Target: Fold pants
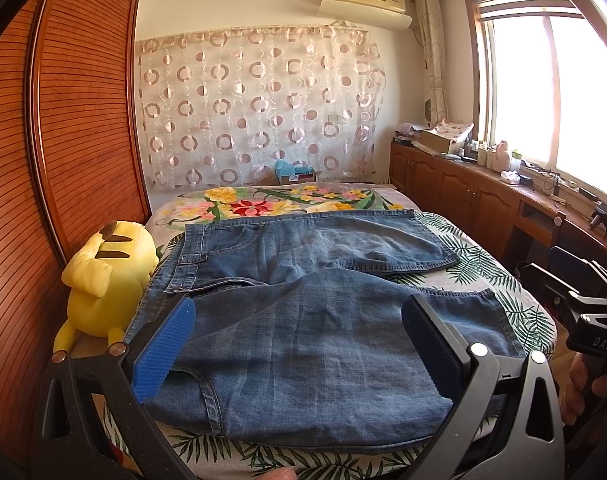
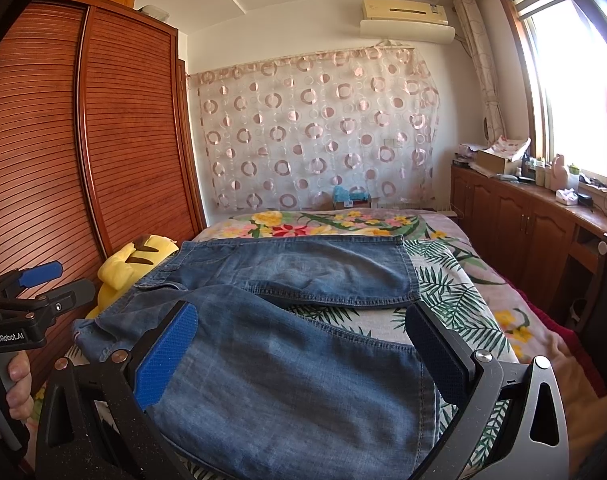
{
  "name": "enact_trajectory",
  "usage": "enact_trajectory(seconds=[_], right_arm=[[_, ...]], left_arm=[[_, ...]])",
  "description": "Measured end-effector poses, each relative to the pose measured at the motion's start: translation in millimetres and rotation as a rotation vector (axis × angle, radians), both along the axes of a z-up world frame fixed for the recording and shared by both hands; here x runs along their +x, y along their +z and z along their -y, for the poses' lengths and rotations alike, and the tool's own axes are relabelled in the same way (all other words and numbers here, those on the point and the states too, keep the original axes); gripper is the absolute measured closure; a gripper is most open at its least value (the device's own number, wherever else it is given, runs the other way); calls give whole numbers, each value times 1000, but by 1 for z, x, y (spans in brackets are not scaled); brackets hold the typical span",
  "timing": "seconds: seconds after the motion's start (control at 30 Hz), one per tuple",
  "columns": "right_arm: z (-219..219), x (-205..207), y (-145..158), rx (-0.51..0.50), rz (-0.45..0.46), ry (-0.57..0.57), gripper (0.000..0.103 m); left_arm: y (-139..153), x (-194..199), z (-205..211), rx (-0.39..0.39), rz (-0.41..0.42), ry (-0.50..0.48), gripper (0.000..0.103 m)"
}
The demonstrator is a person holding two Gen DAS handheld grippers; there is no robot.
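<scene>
Here, left wrist view: the left gripper (image 1: 299, 344), jaws spread and empty, hovers above the pants (image 1: 303, 308), spread lower centre on the bed (image 1: 515, 304), waistband frame-left. Right wrist view: the right gripper (image 2: 301, 356), likewise released, frames the near leg's hem.

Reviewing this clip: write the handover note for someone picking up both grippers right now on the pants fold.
Left gripper: open, holding nothing, poised over the waist end of the near leg.
Right gripper: open, holding nothing, poised over the near leg towards its hem.
Jeans: spread on the floral bedspread, waistband to the left beside the yellow plush toy, legs running right and splayed apart, with bedspread showing between them.
Done: pants laid out; no fold visible yet.
Left: grasp, bring one leg onto the other, then fold lengthwise.
</scene>
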State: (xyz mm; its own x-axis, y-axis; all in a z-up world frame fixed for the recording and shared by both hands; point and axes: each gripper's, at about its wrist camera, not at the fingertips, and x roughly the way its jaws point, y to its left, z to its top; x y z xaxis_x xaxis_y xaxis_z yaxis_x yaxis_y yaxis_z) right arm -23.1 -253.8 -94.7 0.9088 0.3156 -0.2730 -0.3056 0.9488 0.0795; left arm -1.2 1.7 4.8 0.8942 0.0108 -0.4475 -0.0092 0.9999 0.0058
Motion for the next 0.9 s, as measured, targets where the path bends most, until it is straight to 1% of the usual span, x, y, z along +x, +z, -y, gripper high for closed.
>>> enact_trajectory(seconds=[0.43, 0.47, 0.53, 0.9], right_arm=[[1, 1, 1, 3, -3, -1, 0], [1, 1, 1, 3, -3, -1, 0], [1, 1, 1, 3, -2, 0, 0], [0, 1, 2, 2, -2, 1, 0]], left_arm=[[6, -4, -1, -4, -3, -1, 0], [3, -3, -1, -4, -1, -1, 0], [6, -5, -1, -1, -1, -1, 0], [2, -3, -1, -4, -3, -1, 0]])
